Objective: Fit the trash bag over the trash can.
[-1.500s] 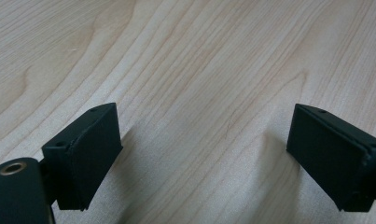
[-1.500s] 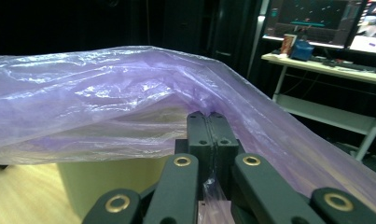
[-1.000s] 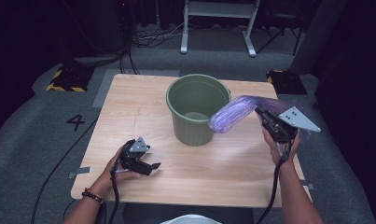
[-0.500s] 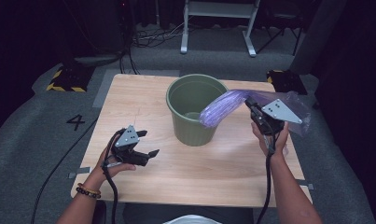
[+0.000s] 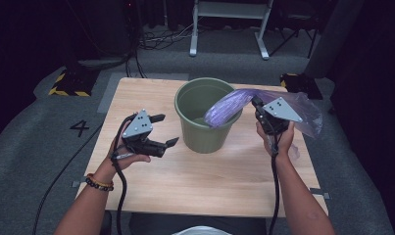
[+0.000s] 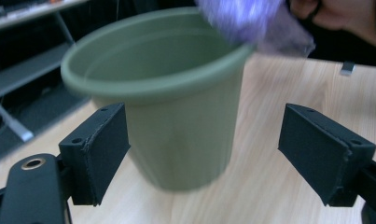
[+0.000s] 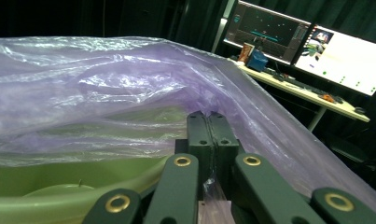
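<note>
Much of the purple bag (image 5: pixel 234 105) is hard to read: it is thin, crinkled, see-through plastic, and in the right gripper view it spreads as a glossy sheet across most of the scene, hiding the far side of the bucket (image 5: pixel 205 117). Its rear part billows behind the right hand, beyond the right edge of the bench (image 5: pixel 185 181). In the left gripper view the bag is a blur at the top and the bucket is soft-edged too.

The bench is pale wood with a straight grain. It stands on grey carpet marked with a painted 4 (image 5: pixel 81 128), and cables run across the dark floor behind it. In the right gripper view, lit screens (image 7: pixel 311 42) glow on a desk further back.

The bucket is dull green plastic, round, tapering downward, with a rolled rim. It stands near the middle of the bench, towards the far edge.

The right gripper (image 5: pixel 258 104) has its jaws pressed together on a pinch of the bag, whose front end drapes over the bucket's right rim. The left gripper (image 5: pixel 164 130) is held above the bench left of the bucket, jaws wide apart and empty, pointing at the bucket's wall.
</note>
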Demonstrator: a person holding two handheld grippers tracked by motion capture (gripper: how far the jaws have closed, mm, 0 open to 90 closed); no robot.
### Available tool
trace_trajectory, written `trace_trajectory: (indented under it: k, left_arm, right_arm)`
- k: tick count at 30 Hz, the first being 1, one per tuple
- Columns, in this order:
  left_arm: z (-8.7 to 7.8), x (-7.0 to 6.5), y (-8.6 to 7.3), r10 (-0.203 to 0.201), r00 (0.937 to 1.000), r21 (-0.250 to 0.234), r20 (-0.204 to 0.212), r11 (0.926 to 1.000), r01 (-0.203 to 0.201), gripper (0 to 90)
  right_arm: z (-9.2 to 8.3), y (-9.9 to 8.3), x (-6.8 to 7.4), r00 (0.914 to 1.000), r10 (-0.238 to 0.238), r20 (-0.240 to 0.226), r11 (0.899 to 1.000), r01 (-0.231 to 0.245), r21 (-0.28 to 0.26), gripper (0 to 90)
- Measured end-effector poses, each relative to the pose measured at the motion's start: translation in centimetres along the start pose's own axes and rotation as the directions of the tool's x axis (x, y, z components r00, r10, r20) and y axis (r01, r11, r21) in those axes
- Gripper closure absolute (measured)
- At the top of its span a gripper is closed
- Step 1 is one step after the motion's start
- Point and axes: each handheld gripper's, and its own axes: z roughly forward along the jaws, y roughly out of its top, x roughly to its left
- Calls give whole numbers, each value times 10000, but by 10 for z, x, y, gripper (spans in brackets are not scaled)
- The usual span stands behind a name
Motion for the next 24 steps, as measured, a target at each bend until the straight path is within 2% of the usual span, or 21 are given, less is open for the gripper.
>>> trace_trajectory:
  k: [1,5,6,8,9,11,14,17,18,21,22,24]
  left_arm:
    - [0,0,0,0,10000,0,0,10000,0,159]
    - [16,-3,28,331,9994,-192,107,9993,-329,160]
    - [16,-3,28,331,9994,-192,107,9993,-329,160]
    - [30,-5,41,477,9985,-170,260,9987,-473,161]
    - [30,-5,41,477,9985,-170,260,9987,-473,161]
    - [42,-8,49,692,9973,-28,242,9976,-692,164]
    - [59,-9,59,907,9956,232,218,9956,-912,193]
    - [68,-9,63,997,9948,359,202,9943,-1004,236]
    - [73,-9,65,1127,9935,510,179,9922,-1135,248]
    - [84,-11,68,1417,9899,780,95,9868,-1420,256]
    - [91,-10,70,1546,9880,885,67,9840,-1545,285]
    - [96,-9,71,1542,9877,914,264,9835,-1560,296]
  right_arm:
    - [0,0,0,10000,0,0,10000,0,0,900]
    - [4,2,7,9998,-176,39,9998,176,-15,900]
    - [4,2,7,9998,-176,39,9998,176,-15,900]
    - [4,2,11,9997,-255,-48,9997,255,-4,900]
    - [4,2,11,9997,-255,-48,9997,255,-4,900]
    - [3,2,13,9995,-245,-200,9997,244,-57,900]
    - [0,2,18,9981,-543,-282,9985,539,-131,899]
    - [-3,1,19,9979,-558,-327,9983,552,-194,898]
    - [-4,1,20,9973,-572,-456,9981,562,-236,898]
    - [-4,0,21,9970,-619,-462,9979,609,-235,898]
    - [-5,-1,21,9972,-561,-484,9981,547,-295,897]
    - [-6,-1,21,9976,-487,-484,9983,470,-343,897]
